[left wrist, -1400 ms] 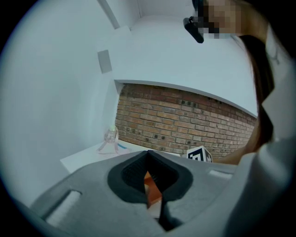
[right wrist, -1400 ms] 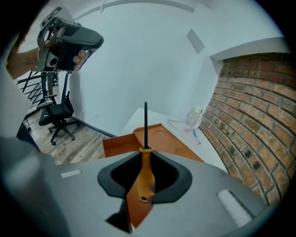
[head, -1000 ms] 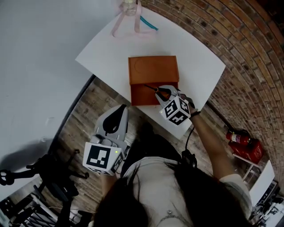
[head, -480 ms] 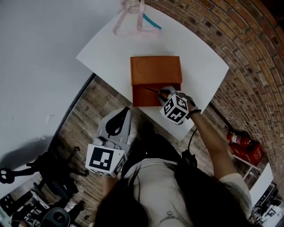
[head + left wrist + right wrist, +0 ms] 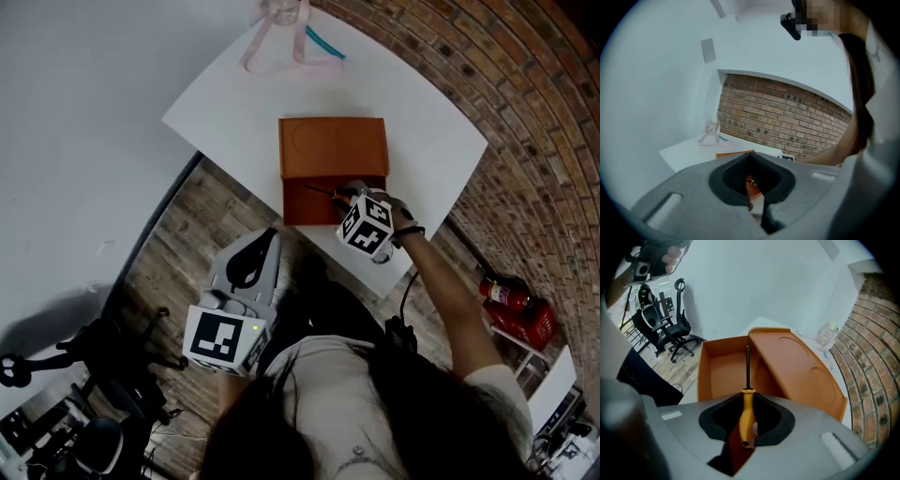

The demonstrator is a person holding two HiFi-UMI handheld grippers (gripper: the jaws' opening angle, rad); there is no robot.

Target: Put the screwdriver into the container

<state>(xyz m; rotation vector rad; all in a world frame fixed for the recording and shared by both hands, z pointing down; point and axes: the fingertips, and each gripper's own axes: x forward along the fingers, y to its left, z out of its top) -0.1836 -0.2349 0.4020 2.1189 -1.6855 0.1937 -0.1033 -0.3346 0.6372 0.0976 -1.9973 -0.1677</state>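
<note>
Yellow-handled screwdriver (image 5: 747,411) clamped in the right gripper (image 5: 746,427), shaft pointing to 12 o'clock over the open orange container (image 5: 717,376) on the white table (image 5: 234,103). Left gripper (image 5: 752,199), at the container's 7 o'clock: jaws closed together, empty.

A white table (image 5: 234,103) carries an orange container (image 5: 333,150) toward its near edge; beyond the container, at the far edge, sit a clear jar (image 5: 284,9), a pink strap (image 5: 272,52) and a teal stick (image 5: 328,44).
</note>
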